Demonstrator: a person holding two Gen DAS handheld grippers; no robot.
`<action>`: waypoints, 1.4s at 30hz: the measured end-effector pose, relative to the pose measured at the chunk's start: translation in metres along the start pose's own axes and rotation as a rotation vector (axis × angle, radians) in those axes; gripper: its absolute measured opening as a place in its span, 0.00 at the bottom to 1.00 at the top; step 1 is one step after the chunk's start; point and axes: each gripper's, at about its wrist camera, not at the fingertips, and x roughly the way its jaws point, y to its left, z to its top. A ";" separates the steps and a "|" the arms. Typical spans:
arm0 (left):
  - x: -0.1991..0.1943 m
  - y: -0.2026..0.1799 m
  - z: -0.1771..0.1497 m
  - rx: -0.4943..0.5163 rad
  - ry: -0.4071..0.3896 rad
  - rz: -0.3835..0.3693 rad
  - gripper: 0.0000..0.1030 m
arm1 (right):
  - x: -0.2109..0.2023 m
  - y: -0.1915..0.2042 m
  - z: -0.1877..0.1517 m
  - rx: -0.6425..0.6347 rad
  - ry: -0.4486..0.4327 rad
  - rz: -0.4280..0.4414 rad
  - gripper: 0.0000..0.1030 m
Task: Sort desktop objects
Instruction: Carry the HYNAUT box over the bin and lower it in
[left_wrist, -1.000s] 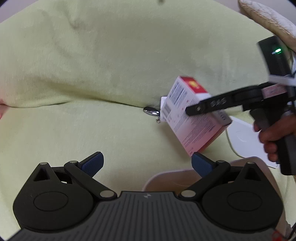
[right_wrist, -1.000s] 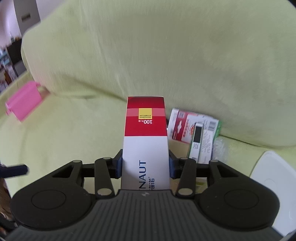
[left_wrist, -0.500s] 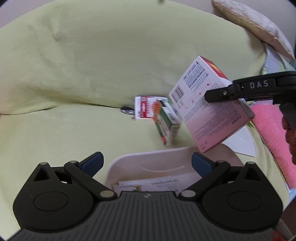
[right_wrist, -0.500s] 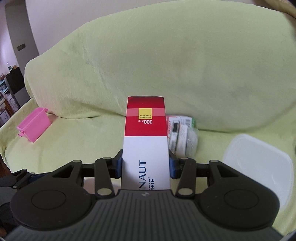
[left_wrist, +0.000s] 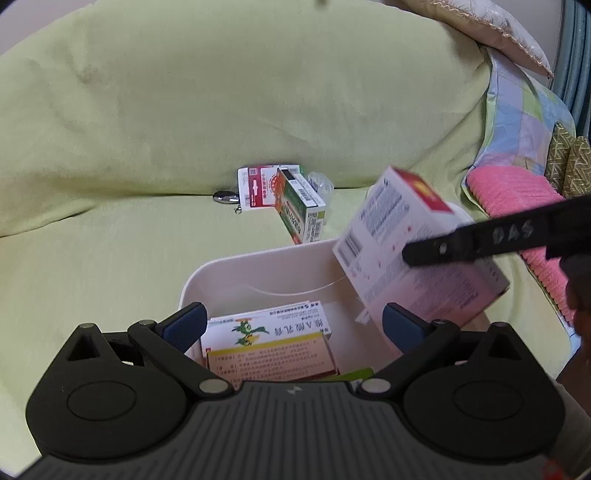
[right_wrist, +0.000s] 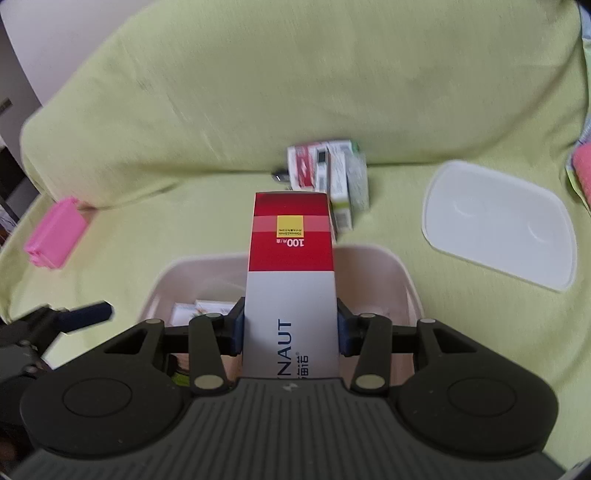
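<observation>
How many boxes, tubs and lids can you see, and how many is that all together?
Cardboard medicine boxes: 5 that I can tell apart – red-and-white box in the right gripper, red-and-white one and green one by the sofa back, at least 2 in the tub
Beige plastic tub: 1
White plastic lid: 1
Pink plastic box: 1
Total: 8

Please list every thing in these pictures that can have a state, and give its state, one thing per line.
Right gripper: shut on the red and white box.
Left gripper: open, holding nothing.
Red and white box: held above the bin, not yet released.
Bin: uncovered, some boxes already inside.
Lid: off, lying flat on the green cover.
Small boxes: outside the bin, by the backrest.
Pink container: on the cover, apart.
</observation>
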 end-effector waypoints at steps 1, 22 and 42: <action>0.001 0.002 -0.001 -0.002 0.003 0.001 0.98 | 0.005 0.001 -0.003 0.004 0.009 -0.009 0.40; 0.017 0.015 -0.018 -0.021 0.052 -0.006 0.98 | 0.072 0.013 -0.037 0.035 0.114 -0.126 0.40; 0.011 0.000 -0.026 -0.020 0.083 -0.013 0.98 | 0.023 -0.012 -0.068 -0.105 0.182 0.039 0.35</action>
